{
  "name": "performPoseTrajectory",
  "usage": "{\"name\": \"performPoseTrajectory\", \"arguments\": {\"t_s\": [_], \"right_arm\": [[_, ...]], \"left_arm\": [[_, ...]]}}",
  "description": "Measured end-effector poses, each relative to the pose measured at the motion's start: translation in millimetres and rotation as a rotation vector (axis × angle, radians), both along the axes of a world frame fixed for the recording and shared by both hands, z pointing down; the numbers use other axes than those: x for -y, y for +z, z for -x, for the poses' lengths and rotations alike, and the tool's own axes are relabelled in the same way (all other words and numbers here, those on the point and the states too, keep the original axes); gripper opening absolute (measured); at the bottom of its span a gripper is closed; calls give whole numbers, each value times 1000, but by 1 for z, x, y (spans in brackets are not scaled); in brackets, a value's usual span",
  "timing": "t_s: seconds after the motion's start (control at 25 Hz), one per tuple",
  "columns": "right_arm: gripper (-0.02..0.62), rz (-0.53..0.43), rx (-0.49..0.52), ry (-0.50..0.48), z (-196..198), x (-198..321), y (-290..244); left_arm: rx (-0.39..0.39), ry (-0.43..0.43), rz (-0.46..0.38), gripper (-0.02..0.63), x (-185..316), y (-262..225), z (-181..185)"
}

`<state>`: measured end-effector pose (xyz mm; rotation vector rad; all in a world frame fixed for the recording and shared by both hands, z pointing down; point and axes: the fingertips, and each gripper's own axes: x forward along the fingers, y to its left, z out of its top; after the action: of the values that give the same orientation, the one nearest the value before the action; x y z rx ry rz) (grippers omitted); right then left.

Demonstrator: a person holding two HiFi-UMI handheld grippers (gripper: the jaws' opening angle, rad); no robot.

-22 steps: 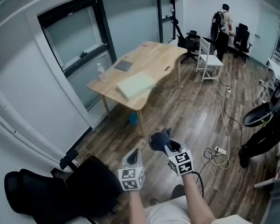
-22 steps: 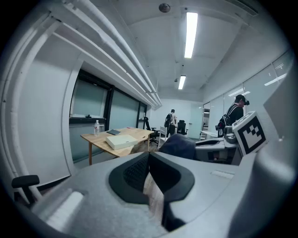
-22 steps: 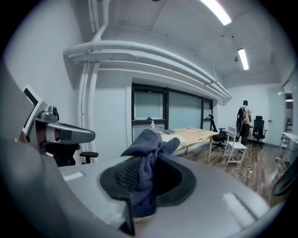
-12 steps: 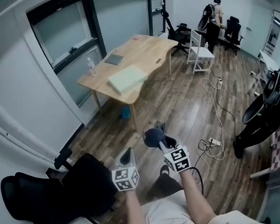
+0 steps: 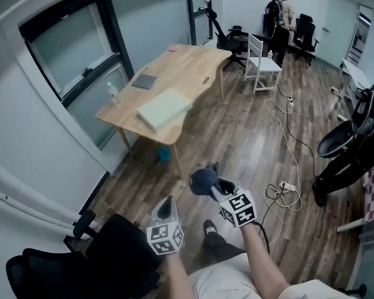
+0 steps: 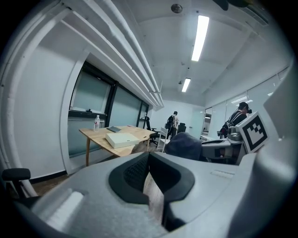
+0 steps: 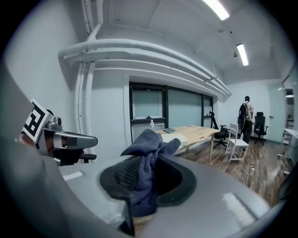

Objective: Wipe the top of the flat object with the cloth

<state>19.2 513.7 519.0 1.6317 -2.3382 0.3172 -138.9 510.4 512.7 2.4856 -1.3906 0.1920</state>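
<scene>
A flat pale-green object lies on the near end of the wooden table, across the room from me. It also shows small in the left gripper view, the flat object, and behind the cloth in the right gripper view. My right gripper is shut on a dark blue cloth, which bunches up above its jaws. My left gripper is held beside it, shut and holding nothing. Both are in the air over the wooden floor, well short of the table.
A water bottle and a grey laptop are on the table. A white chair stands past it. Cables and a power strip lie on the floor at the right. A black office chair is at my left. A person stands far back.
The table has drifted left and slightly lower in the head view as I step forward; a foot now shows below the grippers. Both grippers keep their pose, cloth still held.
</scene>
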Motion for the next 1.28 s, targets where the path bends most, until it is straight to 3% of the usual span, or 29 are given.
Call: {"name": "performPoseTrajectory", "arguments": {"t_s": [0.6, 1.28], "right_arm": [[86, 21, 23, 9, -22, 138, -3], [87, 6, 57, -35, -60, 267, -18]], "left_arm": [[54, 22, 33, 9, 128, 3, -10], [106, -44, 8, 8, 240, -14, -22]]}}
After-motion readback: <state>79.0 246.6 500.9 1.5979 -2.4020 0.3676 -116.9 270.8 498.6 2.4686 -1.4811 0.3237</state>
